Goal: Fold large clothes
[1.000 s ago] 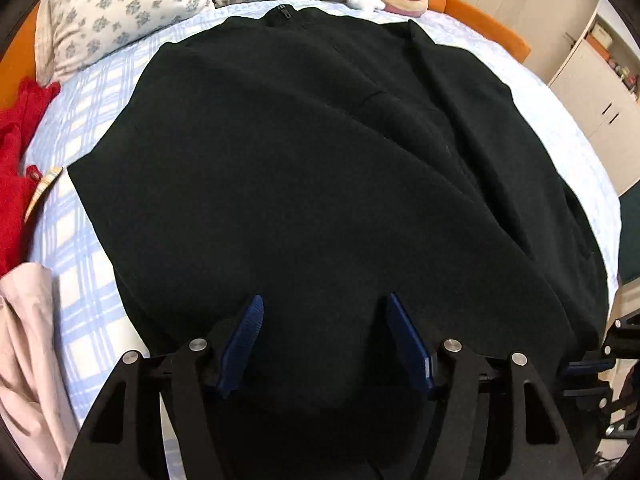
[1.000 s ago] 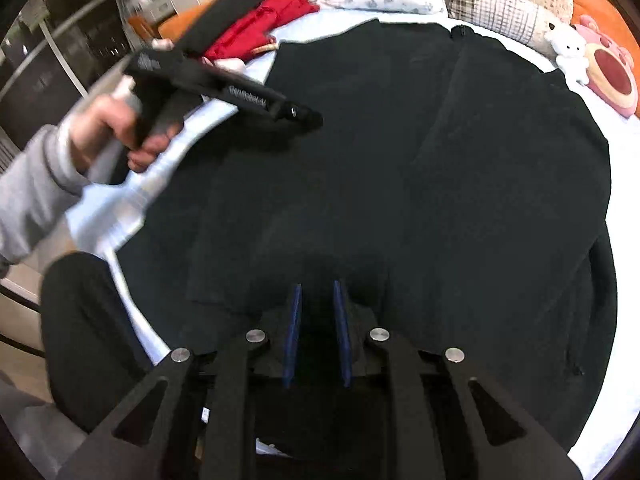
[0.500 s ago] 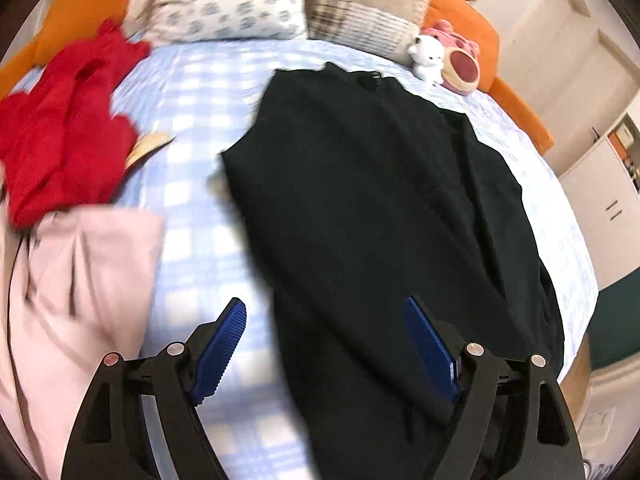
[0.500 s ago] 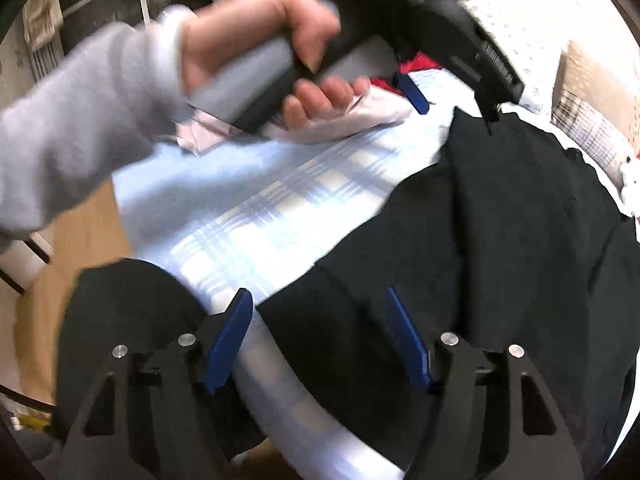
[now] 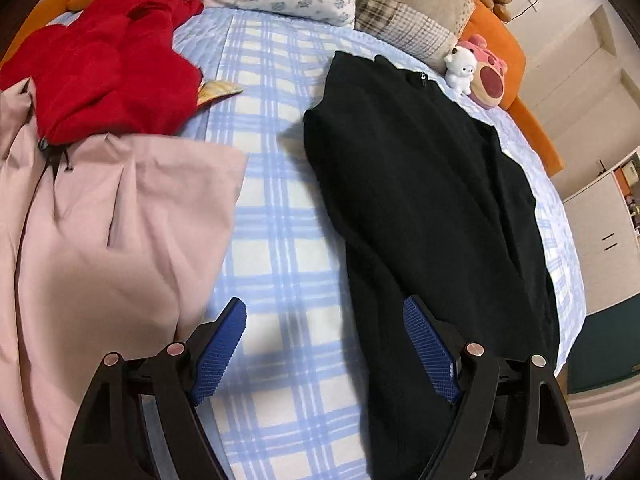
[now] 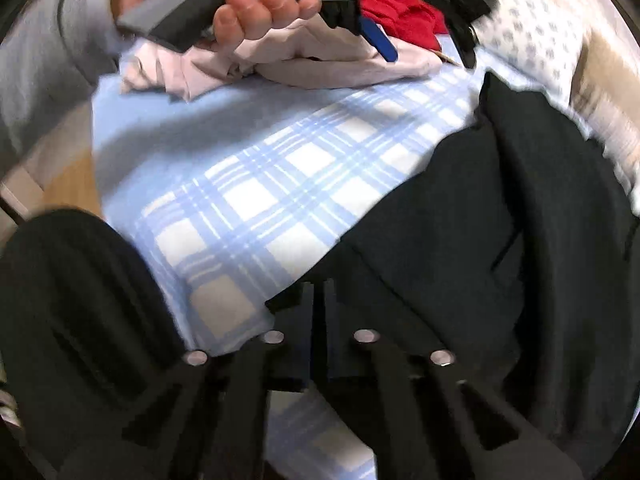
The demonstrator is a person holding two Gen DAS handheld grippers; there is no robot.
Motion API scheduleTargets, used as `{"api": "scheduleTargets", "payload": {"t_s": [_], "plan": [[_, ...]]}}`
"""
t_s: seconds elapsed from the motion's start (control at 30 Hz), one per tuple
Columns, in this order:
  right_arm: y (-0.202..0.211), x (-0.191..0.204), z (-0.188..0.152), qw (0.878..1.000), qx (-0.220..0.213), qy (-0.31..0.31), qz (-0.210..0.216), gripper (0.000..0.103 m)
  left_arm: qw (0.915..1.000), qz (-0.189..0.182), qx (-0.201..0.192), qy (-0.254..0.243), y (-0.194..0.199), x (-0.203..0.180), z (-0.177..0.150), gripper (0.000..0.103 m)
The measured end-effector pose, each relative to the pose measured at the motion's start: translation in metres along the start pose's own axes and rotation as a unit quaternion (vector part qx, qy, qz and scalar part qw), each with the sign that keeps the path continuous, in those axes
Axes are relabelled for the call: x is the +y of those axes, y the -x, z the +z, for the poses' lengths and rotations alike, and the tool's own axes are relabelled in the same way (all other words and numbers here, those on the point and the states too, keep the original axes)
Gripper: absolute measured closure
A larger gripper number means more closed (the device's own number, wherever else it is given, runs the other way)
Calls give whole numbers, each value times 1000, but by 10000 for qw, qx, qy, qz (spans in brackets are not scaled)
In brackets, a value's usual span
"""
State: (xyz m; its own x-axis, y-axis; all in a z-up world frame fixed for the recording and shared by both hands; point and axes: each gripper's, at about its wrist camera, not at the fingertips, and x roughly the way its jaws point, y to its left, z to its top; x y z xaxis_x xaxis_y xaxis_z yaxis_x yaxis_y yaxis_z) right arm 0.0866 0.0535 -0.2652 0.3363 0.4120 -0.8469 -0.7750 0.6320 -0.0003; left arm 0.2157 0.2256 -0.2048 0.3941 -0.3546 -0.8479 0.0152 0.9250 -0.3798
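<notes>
Since a second ago you have swung both hands off the middle of the black garment (image 5: 420, 208) to its near left edge. Your right tongs (image 6: 318, 304), half a second back spread wide, are now clamped shut on that hem at the near edge of the bed (image 5: 280, 216). Your left tongs (image 5: 324, 344), wider than before, grip nothing and point steeply down at the checked sheet. Your left hand (image 6: 264, 12) holds its handle above the pink clothing (image 5: 100, 248). Farther off lies a red garment (image 5: 108, 56).

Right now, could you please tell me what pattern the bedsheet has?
The bedsheet is a light blue and white plaid, clearest in the left wrist view.
</notes>
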Motion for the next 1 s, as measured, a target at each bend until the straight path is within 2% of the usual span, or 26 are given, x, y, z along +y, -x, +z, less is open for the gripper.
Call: {"api": "scheduleTargets", "payload": {"t_s": [0.17, 0.27, 0.43, 0.5, 0.63, 0.67, 0.7, 0.73, 0.8, 0.83, 1.0], "plan": [[29, -20, -4, 9971, -329, -545, 426, 100, 9990, -331, -108, 262, -11, -8, 35, 19], [49, -42, -6, 9894, -622, -1014, 836, 100, 9963, -626, -97, 580, -28, -9, 60, 19], [85, -77, -14, 9742, -1058, -1535, 1273, 100, 9957, -484, -49, 786, -59, -15, 89, 19], [92, -86, -19, 9711, -1132, -1631, 1324, 100, 9949, -360, -74, 943, -71, -13, 99, 19], [96, -98, -26, 9654, -1197, -1783, 1480, 100, 9898, -410, -152, 1357, -90, -5, 114, 19], [96, -99, -28, 9632, -1206, -1826, 1561, 100, 9890, -377, -176, 1416, -94, -5, 116, 24], [94, -100, -29, 9609, -1218, -1865, 1643, 100, 9890, -315, -210, 1429, -95, -7, 118, 38], [95, -101, -30, 9600, -1242, -1878, 1666, 100, 9892, -254, -225, 1427, -96, -8, 119, 47], [98, -102, -33, 9574, -1315, -1899, 1734, 100, 9886, -75, -252, 1486, -94, -12, 122, 90], [99, -103, -35, 9554, -1351, -1926, 1786, 100, 9877, 88, -279, 1534, -91, -14, 124, 93], [110, -110, -46, 9475, -1524, -2068, 1905, 101, 9887, 204, -527, 1388, -66, -39, 135, 93]]}}
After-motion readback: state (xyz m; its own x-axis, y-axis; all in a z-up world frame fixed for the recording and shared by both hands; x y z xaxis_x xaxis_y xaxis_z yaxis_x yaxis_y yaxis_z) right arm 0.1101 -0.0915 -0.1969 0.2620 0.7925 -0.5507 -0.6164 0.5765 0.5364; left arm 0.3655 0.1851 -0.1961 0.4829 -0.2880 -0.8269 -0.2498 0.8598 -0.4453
